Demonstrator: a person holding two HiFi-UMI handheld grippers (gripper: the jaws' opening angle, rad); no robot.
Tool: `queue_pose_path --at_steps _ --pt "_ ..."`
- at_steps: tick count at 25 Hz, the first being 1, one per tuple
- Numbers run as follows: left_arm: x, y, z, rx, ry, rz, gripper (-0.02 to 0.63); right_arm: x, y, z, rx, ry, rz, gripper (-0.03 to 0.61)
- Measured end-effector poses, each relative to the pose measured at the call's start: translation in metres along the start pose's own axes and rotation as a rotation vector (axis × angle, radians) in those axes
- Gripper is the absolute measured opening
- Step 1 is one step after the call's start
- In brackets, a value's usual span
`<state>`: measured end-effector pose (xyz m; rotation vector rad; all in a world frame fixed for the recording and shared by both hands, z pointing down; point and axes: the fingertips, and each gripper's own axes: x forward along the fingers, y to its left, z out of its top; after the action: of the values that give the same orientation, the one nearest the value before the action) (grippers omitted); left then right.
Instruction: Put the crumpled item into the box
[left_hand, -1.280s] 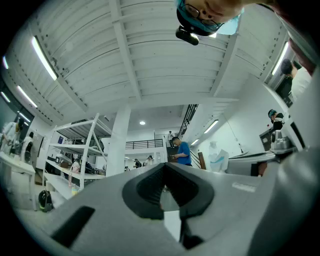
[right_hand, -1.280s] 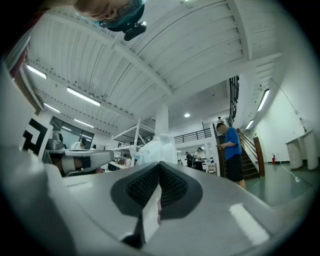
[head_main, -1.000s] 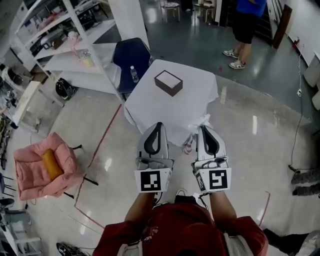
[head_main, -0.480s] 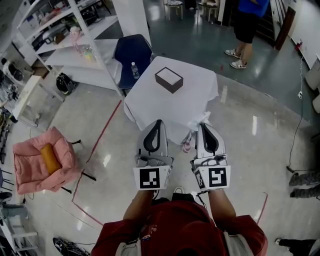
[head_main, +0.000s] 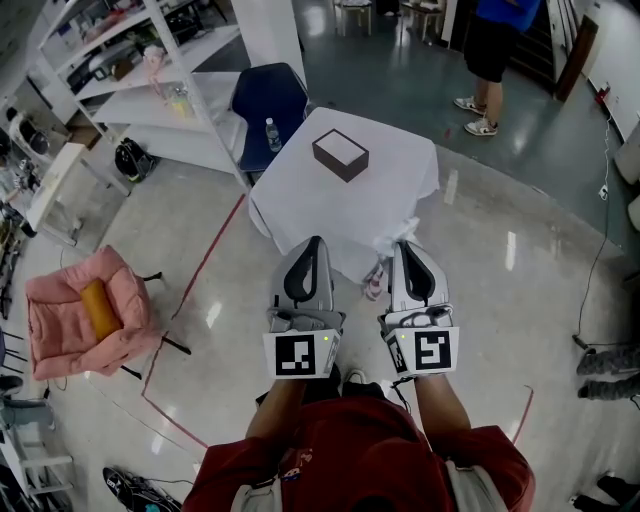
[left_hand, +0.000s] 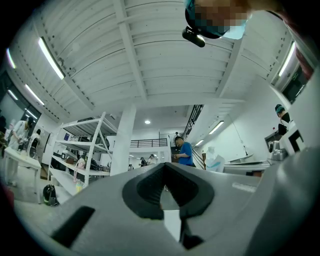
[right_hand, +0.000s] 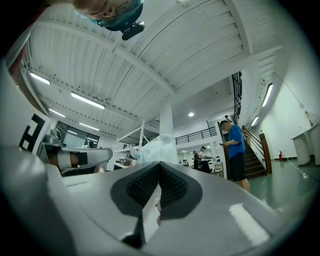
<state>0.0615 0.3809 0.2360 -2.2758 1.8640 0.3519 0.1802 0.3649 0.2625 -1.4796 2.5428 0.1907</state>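
Observation:
The box (head_main: 340, 154), dark outside and white inside, sits on the table's white cloth (head_main: 330, 215) well ahead of both grippers. My right gripper (head_main: 402, 245) is shut on the crumpled white item (head_main: 399, 236), which sticks out past its tips near the table's front edge. In the right gripper view the pale crumpled item (right_hand: 156, 149) bulges just above the closed right gripper (right_hand: 160, 165). To its left, at the same height, my left gripper (head_main: 316, 243) is shut with nothing in it. The left gripper view shows the left gripper (left_hand: 164, 167) with its tips together.
A blue chair (head_main: 270, 98) and a water bottle (head_main: 268, 134) stand behind the table's left side. White shelving (head_main: 140, 90) runs along the back left. A pink seat with an orange roll (head_main: 80, 318) is at the left. A person (head_main: 490, 55) stands at the far right.
Nothing much: the head view has drifted slightly, and both grippers keep the same pose with the crumpled item still in the right one.

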Motion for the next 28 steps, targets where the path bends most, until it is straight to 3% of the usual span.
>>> queue_pose_path --at_steps 9,25,28 --pt "0.028 0.026 -0.015 -0.016 -0.002 -0.014 0.003 0.038 -0.004 -0.013 0.009 -0.007 -0.024 0.003" --pt "0.125 0.124 -0.049 -0.035 0.013 -0.023 0.003 0.18 0.005 -0.048 0.007 0.012 -0.02 0.003" --pt "0.138 0.142 -0.057 -0.01 0.022 -0.039 0.003 0.203 0.008 -0.053 -0.002 0.018 -0.019 0.003"
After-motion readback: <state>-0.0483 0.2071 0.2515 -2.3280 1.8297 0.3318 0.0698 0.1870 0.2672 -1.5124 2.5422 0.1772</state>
